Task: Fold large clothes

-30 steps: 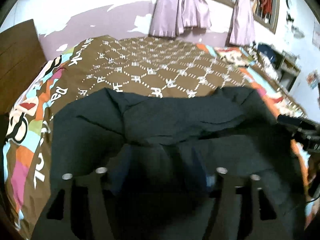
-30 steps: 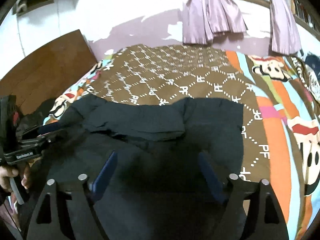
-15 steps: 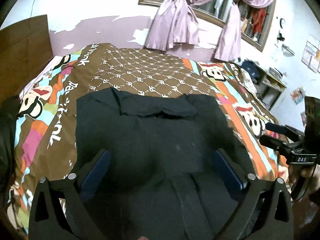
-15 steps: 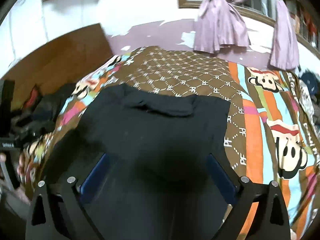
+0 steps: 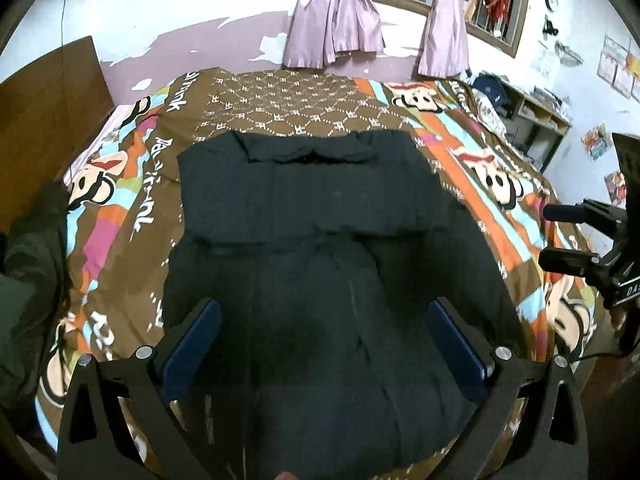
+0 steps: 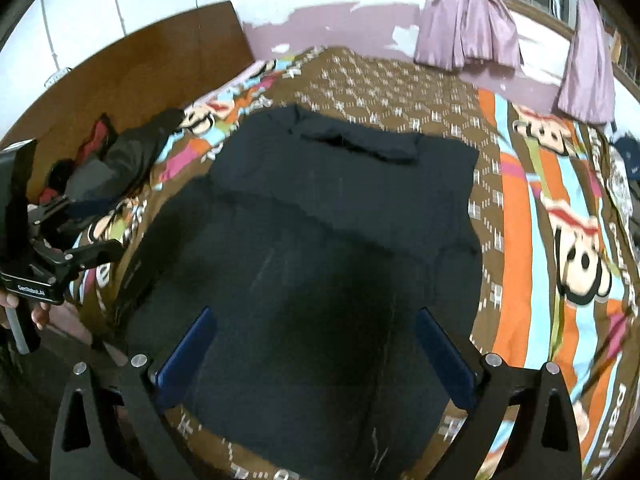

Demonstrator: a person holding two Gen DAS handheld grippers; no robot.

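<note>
Legible text: bedspread (image 5: 132, 208) carries white lettering, partly readable as "Paul Frank" along its left stripe in the left wrist view, plus repeated "PF" monograms in the brown diamond field and cartoon monkey faces on the striped borders; right gripper's body shows "DAS" on a label at the right edge of the left wrist view; left gripper's body shows a small white label in the right wrist view, reading roughly "GenRobot.AI", not fully certain.

Dark garment (image 5: 320, 260) lies on the bedspread, spread roughly flat, collar end toward the far wall; a fold edge runs across its middle, upper layer lying over the lower part; near end reaches the near edge of the bed.

Left gripper (image 5: 324, 336): jaws spread wide, blue pads (image 5: 192, 344) apart on either side of the garment's near part, nothing between them; held above the cloth, pointing along the bed toward the curtains (image 5: 336, 28).

Right gripper (image 6: 316, 352): likewise wide apart and empty, above the garment's near part.

Pile of dark clothes (image 6: 120, 164) lies at the bed's left edge, beside the wooden headboard (image 6: 140, 68).
</note>
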